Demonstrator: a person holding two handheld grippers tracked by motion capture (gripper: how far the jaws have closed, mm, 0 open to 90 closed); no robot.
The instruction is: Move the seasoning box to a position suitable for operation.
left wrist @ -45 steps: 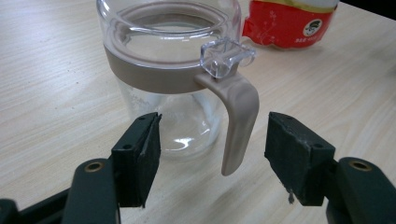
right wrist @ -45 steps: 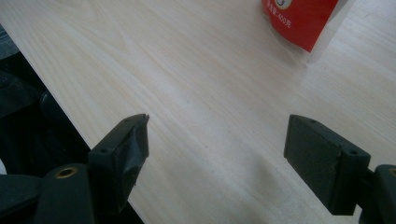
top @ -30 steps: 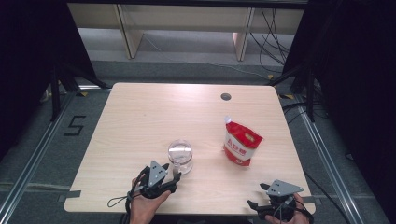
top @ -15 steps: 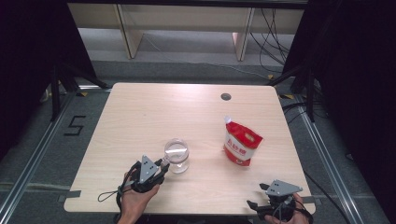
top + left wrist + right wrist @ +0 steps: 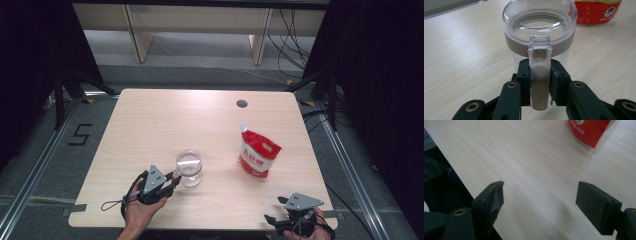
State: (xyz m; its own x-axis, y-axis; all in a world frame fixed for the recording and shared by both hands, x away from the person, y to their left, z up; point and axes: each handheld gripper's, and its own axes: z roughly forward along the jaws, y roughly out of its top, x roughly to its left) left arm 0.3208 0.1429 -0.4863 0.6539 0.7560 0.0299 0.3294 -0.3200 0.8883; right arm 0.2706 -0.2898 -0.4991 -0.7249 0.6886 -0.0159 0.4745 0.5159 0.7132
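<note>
Left gripper view shows my left gripper fingers clenched on the jar handle, red pouch upper right, right gripper released.

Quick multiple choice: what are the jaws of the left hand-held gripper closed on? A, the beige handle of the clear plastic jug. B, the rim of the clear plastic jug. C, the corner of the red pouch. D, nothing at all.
A: in the left gripper view, the left hand-held gripper has both pads pressed against the beige handle of the clear plastic jug, below its rim.
</note>
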